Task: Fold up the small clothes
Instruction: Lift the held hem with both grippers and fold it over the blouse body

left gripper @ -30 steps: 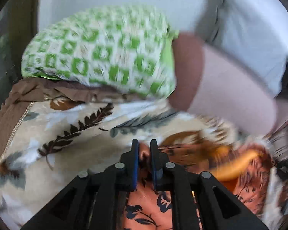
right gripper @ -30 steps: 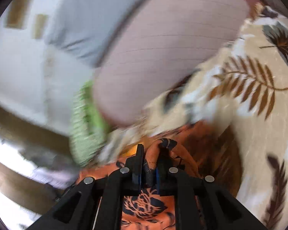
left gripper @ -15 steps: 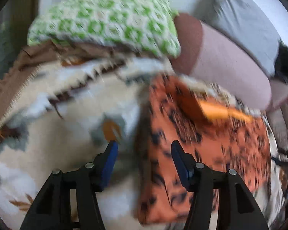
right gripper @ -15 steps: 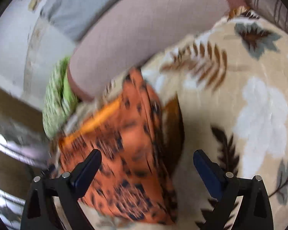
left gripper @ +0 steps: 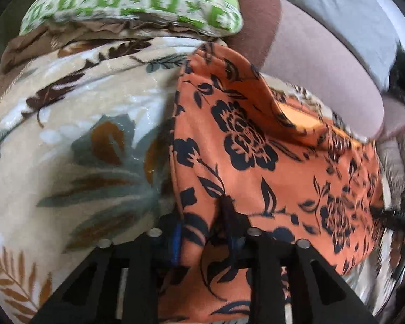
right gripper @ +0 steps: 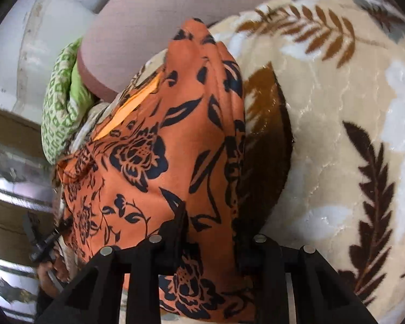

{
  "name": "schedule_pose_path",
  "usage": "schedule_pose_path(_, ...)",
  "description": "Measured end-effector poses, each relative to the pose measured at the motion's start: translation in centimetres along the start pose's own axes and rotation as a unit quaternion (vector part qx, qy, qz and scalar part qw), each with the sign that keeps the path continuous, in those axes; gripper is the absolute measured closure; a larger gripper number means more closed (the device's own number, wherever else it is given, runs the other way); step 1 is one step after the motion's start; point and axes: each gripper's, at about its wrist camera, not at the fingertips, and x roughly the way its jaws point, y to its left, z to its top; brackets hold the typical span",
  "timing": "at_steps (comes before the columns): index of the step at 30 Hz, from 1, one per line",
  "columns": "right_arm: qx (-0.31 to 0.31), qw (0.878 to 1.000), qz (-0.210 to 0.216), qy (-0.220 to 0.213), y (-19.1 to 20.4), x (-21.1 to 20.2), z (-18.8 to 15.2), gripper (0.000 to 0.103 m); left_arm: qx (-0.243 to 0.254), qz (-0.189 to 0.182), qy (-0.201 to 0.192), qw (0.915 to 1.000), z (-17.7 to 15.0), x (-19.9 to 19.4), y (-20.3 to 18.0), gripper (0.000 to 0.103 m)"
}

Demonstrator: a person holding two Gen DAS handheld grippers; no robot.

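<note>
Currently an orange floral garment [left gripper: 256, 162] is being spread over a leaf-patterned blanket [left gripper: 81, 135] on the bed, its far corner folded over so a plain orange underside is being shown. The left gripper [left gripper: 203, 240] is being pressed around the garment's near left edge, jaws part open with cloth bunched between them. The right gripper [right gripper: 210, 240] is being set likewise on the near right edge [right gripper: 229, 162], jaws part open around fabric. A green checked pillow [left gripper: 135, 2] and a pink bolster [left gripper: 318, 62] are being seen at the far side.
</note>
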Motion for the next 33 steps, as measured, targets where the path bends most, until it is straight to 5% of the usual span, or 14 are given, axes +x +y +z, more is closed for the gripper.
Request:
schedule_pose_path(2,-0.002,1.0,-0.002,0.002,0.3,0.0,0.2,0.07,-0.015,-0.01,0.003,0.9998,0.0,0.3,0.2,0.065)
schedule_pose_path(4,0.018,1.0,0.022,0.002,0.4,-0.1,0.3,0.079,-0.019,-0.012,0.01,0.9997,0.4,0.2,0.1,0.085)
schedule_pose_path(6,0.028,0.999,0.044,-0.011,0.6,-0.9,0.2,0.081,-0.026,-0.008,0.009,0.9996,1.0,-0.6,-0.2,0.09)
schedule_pose_path(15,-0.021,0.996,0.077,-0.044,5.9,-8.3,-1.7,0.084,0.023,-0.024,-0.057,0.9978,1.1,-10.8,-4.3,0.091)
schedule_pose_path(22,-0.055,0.996,0.066,-0.034,3.9,-14.2,-11.5,0.084,0.02,-0.048,-0.065,0.9965,-8.0,-19.1,-2.7,0.091)
schedule_pose_path(28,-0.01,0.999,0.039,0.023,-2.4,-12.3,-21.9,0.084,-0.024,-0.024,0.013,0.9993,-18.9,-17.3,0.5,0.091)
schedule_pose_path(33,0.026,0.999,0.025,0.023,-5.9,-10.2,-23.6,0.074,-0.046,0.01,0.031,0.9984,-20.3,-14.7,2.3,0.075)
